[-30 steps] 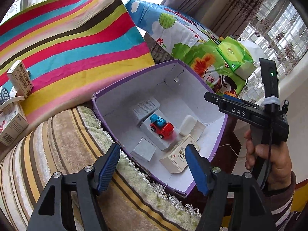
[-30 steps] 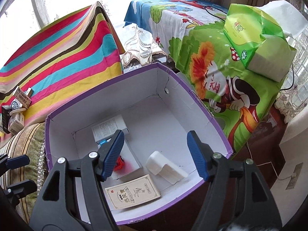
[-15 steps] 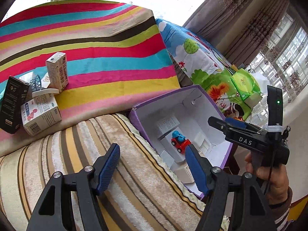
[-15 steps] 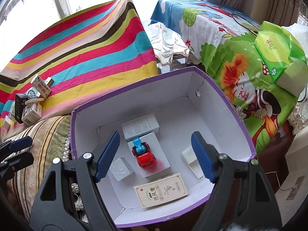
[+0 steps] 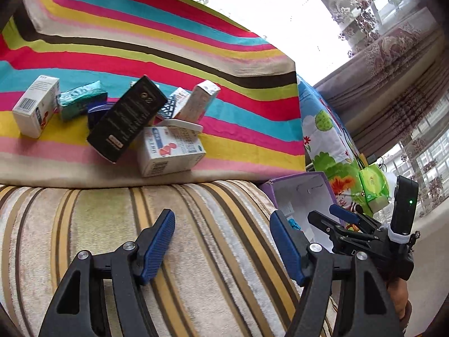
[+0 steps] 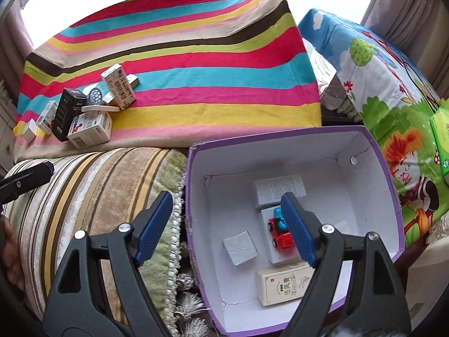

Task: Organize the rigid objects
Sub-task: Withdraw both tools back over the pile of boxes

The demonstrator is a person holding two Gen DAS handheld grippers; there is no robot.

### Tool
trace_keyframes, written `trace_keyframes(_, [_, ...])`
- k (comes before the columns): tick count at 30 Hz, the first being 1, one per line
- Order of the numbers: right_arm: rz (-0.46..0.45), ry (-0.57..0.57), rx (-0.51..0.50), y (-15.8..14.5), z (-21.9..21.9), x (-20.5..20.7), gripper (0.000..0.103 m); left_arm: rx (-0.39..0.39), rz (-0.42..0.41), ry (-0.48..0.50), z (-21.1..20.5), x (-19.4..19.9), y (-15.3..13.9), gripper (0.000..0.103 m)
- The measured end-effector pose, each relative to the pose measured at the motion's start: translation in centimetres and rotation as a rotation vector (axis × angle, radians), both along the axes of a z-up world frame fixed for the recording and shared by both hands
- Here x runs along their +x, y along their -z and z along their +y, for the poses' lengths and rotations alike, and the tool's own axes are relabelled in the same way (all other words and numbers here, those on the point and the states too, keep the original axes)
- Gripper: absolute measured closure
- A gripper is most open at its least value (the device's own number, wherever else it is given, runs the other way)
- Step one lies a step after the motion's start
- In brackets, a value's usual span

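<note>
The rainbow-striped cloth (image 6: 179, 64) covers the raised surface at the back, and the beige striped cushion (image 5: 140, 238) lies in front of it. To the right of the cushion, touching its fringed edge, stands the purple-walled box (image 6: 387, 191), open at the top with a white interior. Beyond the box lies the cartoon-print sheet (image 6: 387, 90) with a green tissue pack (image 5: 374, 188) on it. The left gripper (image 5: 221, 247) hangs over the cushion, jaws moderately apart with nothing between them. The right gripper (image 6: 224, 230) hangs over the box's left wall, jaws spread wide and empty. Inside the box lie a white leaflet box (image 6: 280, 188), a cream carton with red print (image 6: 283, 286), a grey square packet (image 6: 240, 248) and a red and blue toy car (image 6: 279, 231) on a white flat box. On the striped cloth sits a cluster of cartons, including a black box (image 5: 127, 120) leaning on a white and blue carton (image 5: 171, 151), a second white carton (image 5: 35, 105) and a teal packet (image 5: 81, 99).
</note>
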State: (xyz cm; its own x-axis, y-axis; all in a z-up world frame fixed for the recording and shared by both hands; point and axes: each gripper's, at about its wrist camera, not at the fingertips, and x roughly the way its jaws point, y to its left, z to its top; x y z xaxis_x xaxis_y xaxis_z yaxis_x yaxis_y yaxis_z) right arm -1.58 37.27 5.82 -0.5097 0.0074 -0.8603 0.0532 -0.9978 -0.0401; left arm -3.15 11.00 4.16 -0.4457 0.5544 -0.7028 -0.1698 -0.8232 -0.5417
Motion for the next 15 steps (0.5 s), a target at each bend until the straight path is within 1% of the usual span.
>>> trace_keyframes(5, [-0.005, -0.092, 0.025, -0.2, -3.7, -1.0, 0.021, 0.034, -0.021, -0.080, -3.0, -0.6, 0.5, 0.030])
trace_keyframes(9, [-0.017, -0.160, 0.030, -0.1, -6.2, -1.9, 0.021, 0.023, -0.011, -0.121, -4.4, -1.4, 0.3, 0.026])
trace_keyframes(11, [-0.021, -0.188, 0.039, 0.0, -7.5, -2.3, 0.021, -0.002, -0.004, -0.133, -4.9, -1.9, 0.1, 0.026])
trace_keyframes(15, [-0.037, -0.242, 0.038, 0.3, -10.1, -3.4, 0.021, -0.088, 0.013, -0.147, -5.2, -3.4, -0.3, 0.025])
